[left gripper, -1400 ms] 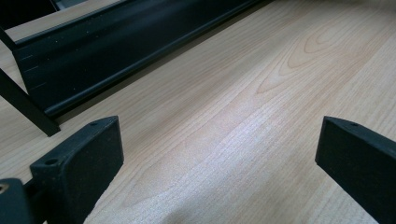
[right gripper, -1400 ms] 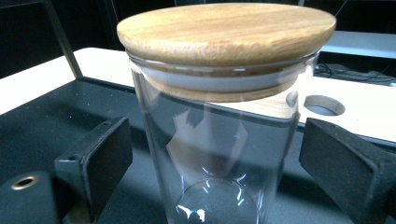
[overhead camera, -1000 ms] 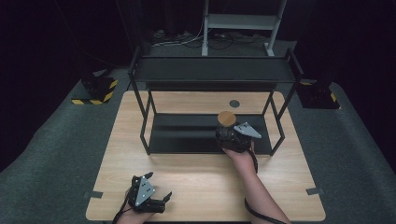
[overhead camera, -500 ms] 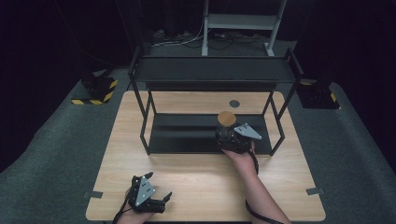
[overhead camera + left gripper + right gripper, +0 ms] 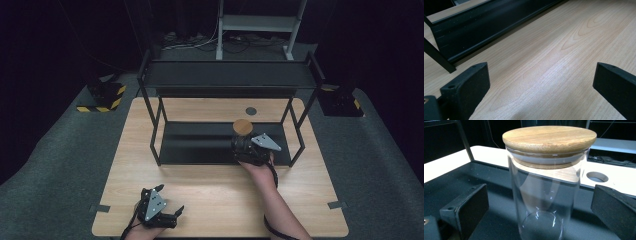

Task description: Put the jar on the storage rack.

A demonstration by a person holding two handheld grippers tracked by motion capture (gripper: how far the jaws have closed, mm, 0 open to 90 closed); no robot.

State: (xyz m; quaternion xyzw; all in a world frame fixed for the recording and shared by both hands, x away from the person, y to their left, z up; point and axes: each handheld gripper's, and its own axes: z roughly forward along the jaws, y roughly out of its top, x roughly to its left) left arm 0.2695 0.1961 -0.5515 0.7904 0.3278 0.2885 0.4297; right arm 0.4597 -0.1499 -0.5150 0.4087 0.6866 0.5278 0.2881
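A clear glass jar (image 5: 544, 195) with a round wooden lid (image 5: 243, 126) stands upright on the lower shelf of a black metal rack (image 5: 200, 142). My right gripper (image 5: 244, 142) is open around it, jaws wide apart on either side of the glass and not touching it. Inside, the jar looks empty. My left gripper (image 5: 170, 212) rests open near the table's front left edge, over bare wood (image 5: 554, 65) with nothing between its jaws.
The rack has a top shelf (image 5: 227, 75) overhanging the lower one, with upright posts at each corner. A round cable hole (image 5: 251, 111) sits in the wooden table behind the rack. Dark floor surrounds the table.
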